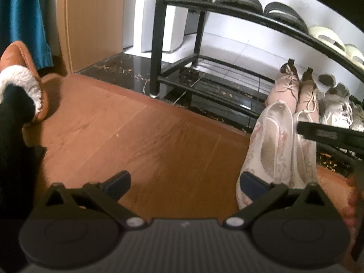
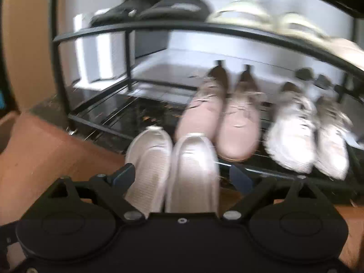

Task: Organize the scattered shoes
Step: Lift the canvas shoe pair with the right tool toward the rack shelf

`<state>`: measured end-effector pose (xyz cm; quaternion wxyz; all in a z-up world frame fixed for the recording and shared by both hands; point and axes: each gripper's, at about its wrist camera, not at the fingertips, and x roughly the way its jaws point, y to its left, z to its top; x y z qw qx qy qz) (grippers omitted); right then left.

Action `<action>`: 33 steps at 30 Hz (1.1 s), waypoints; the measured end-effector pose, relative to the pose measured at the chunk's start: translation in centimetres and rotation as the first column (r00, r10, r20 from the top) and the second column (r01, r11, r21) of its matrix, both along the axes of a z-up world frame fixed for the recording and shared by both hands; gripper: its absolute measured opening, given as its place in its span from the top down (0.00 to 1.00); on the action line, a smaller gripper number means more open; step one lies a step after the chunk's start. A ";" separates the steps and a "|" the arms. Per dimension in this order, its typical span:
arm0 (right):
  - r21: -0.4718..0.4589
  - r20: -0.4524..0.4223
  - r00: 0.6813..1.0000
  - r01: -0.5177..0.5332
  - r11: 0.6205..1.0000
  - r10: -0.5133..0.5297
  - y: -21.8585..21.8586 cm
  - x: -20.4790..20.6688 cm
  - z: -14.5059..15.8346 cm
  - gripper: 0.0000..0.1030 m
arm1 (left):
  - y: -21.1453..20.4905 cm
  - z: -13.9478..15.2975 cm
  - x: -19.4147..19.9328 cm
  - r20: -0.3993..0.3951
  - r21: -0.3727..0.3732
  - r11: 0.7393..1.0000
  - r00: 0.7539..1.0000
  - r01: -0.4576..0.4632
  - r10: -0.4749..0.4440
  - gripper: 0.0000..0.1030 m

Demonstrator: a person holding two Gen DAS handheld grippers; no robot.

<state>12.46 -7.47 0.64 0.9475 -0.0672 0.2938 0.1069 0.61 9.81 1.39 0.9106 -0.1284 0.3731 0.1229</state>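
Where the wooden floor (image 1: 141, 136) meets the black shoe rack (image 2: 159, 28), we see a pair of white slip-on shoes (image 2: 173, 168) lying side by side, toes toward the rack's lower shelf. We hold the right tool (image 2: 184, 176) over their heels, fingers spread wide on either side of the pair, pads clear of the fabric. Behind them on the lower shelf stand pink lace-up shoes (image 2: 218, 118) and, just to their right, white sneakers (image 2: 304, 134). On the upper shelf rest dark slippers (image 2: 159, 6) and pale sandals (image 2: 268, 16), blurred. We keep the left tool (image 1: 185, 182) apart and empty above bare floor, its right finger near the white pair. At far left, a tan fleece-lined slipper (image 1: 25, 77) is worn on a foot in a dark sock
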 end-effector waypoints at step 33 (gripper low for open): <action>0.090 0.300 0.954 -0.051 0.995 0.022 8.1 5.8 1.0 0.90 | 0.4 1.5 0.3 0.087 0.036 0.998 0.995 -0.047 0.043 0.01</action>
